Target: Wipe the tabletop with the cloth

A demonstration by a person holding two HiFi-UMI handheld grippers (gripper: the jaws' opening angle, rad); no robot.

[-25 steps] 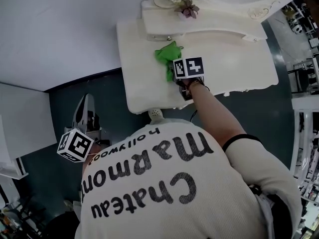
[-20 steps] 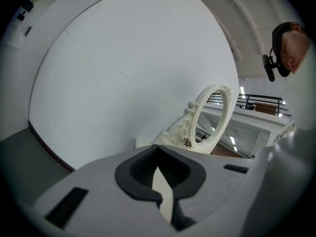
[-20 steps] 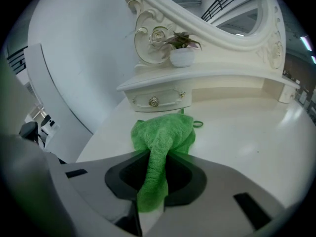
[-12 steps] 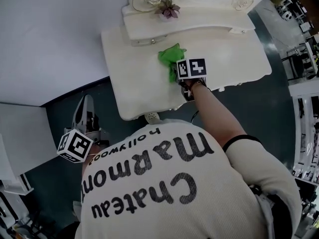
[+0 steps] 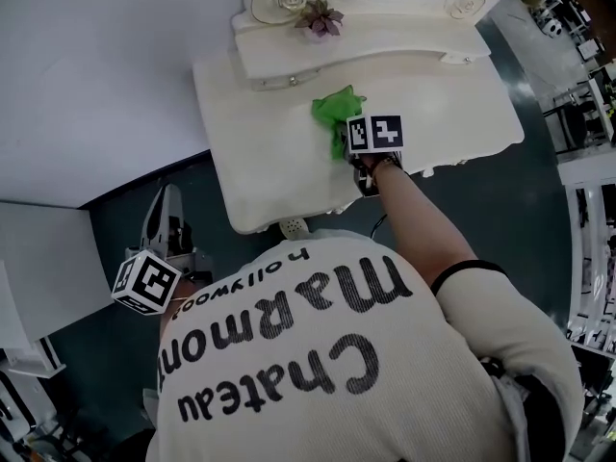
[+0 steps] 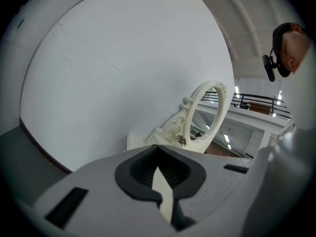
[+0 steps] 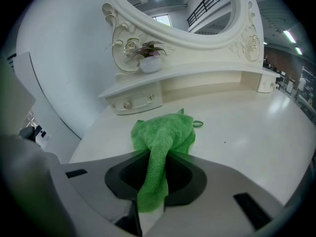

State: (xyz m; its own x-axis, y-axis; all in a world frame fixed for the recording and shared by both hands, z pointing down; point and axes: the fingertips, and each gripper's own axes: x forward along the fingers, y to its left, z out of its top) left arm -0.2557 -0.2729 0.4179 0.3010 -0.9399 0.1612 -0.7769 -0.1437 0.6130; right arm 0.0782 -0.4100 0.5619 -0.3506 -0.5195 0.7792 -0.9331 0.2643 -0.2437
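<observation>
The green cloth (image 5: 335,112) (image 7: 165,132) lay bunched on the cream tabletop (image 5: 269,162) (image 7: 256,127), about midway along its length and close to the back edge. It sat just in front of the raised drawer shelf (image 5: 366,51) (image 7: 136,100). One twisted end of the cloth ran back into the right gripper (image 5: 343,146) (image 7: 152,194), whose jaws were clamped on that end. The rest of the cloth spread flat on the surface ahead of them.

A small potted flower (image 5: 323,17) (image 7: 150,57) stood on the shelf's left end, beside the oval mirror frame (image 7: 197,33).

The left gripper (image 5: 166,200) (image 6: 160,181) was off the table beyond its front left corner, over the dark floor. Its jaws were drawn together on nothing and pointed toward the white wall (image 6: 123,68).
</observation>
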